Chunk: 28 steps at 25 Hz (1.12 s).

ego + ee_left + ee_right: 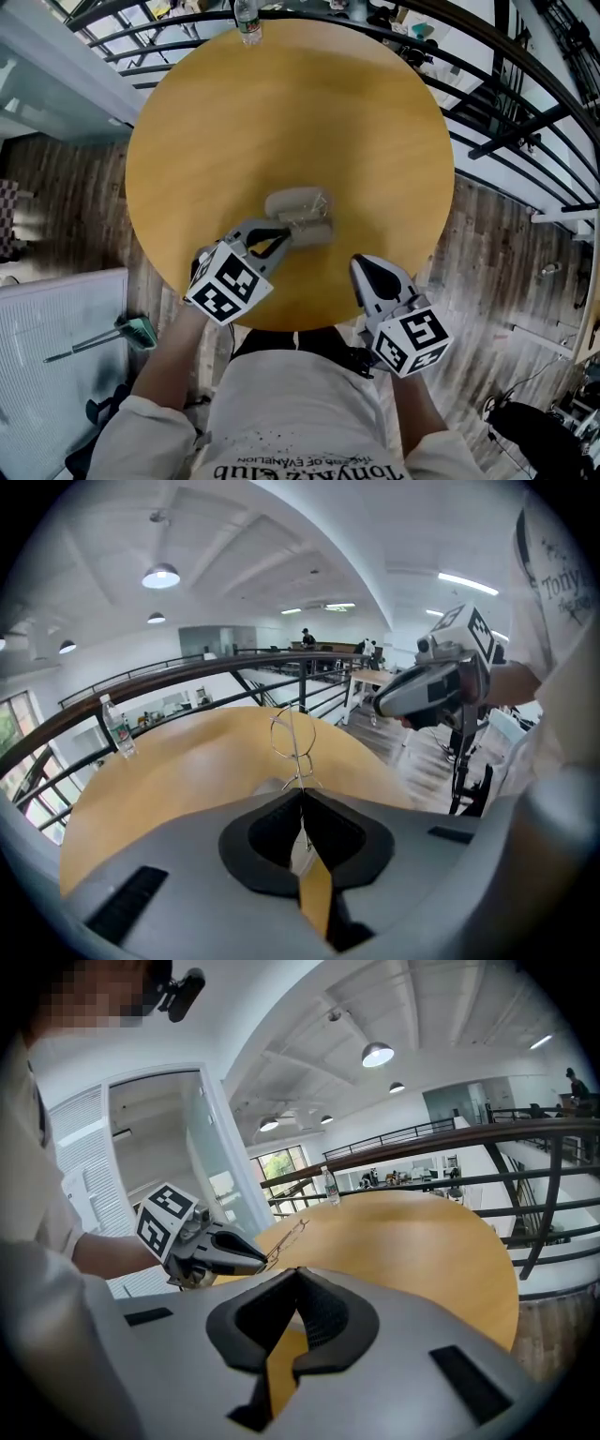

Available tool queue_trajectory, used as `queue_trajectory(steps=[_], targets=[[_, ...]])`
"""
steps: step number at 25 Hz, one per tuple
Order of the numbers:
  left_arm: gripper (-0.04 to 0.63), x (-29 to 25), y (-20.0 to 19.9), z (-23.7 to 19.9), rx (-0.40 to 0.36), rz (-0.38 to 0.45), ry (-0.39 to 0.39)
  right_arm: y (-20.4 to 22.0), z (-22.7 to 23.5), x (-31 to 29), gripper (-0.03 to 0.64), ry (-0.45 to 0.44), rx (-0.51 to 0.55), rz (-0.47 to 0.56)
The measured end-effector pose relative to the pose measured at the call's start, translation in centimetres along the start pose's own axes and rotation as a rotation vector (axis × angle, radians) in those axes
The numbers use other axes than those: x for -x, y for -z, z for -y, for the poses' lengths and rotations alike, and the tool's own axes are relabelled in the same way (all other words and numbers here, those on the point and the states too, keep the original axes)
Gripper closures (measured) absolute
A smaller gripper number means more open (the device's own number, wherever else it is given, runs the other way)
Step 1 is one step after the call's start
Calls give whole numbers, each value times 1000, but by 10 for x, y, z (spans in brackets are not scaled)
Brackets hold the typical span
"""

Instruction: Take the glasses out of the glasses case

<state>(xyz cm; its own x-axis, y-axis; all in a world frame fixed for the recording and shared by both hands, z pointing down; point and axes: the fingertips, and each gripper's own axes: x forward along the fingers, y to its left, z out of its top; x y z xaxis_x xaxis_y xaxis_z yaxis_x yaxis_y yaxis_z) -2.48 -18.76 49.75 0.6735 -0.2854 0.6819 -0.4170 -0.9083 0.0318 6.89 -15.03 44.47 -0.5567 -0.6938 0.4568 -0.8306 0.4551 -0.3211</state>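
Note:
The grey glasses case (298,203) lies open near the middle of the round wooden table (206,141). My left gripper (286,236) is at the case's near side, shut on the thin wire-framed glasses (293,736). The glasses stand up from the closed jaws, lenses above the table. In the right gripper view the glasses (286,1236) stick out from the left gripper (246,1262) as a thin line. My right gripper (361,265) hovers at the table's front edge, to the right of the case, shut with nothing in it. Its jaws (298,1271) meet tip to tip.
A clear plastic bottle (247,23) stands at the table's far edge. Black railings (525,112) curve round behind and to the right of the table. A white panel (56,328) and a green-headed tool (136,330) lie on the floor at the left.

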Motion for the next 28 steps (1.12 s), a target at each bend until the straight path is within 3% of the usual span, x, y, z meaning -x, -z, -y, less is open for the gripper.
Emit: queue_trajectory(steps=[7,14,20,28], targets=[[563,37,-19,15,180,162,-23,-8,-4,17,598,12,39,12],[563,78,-45,34,189,287,-124,-18,-10,38,598,22,73,30],[563,108,-52,47,263,378,-192,-30,-16,51,598,31,93,62],[563,127,-55,70,315,432,-256,-33,-34,64,598,16,92,84]])
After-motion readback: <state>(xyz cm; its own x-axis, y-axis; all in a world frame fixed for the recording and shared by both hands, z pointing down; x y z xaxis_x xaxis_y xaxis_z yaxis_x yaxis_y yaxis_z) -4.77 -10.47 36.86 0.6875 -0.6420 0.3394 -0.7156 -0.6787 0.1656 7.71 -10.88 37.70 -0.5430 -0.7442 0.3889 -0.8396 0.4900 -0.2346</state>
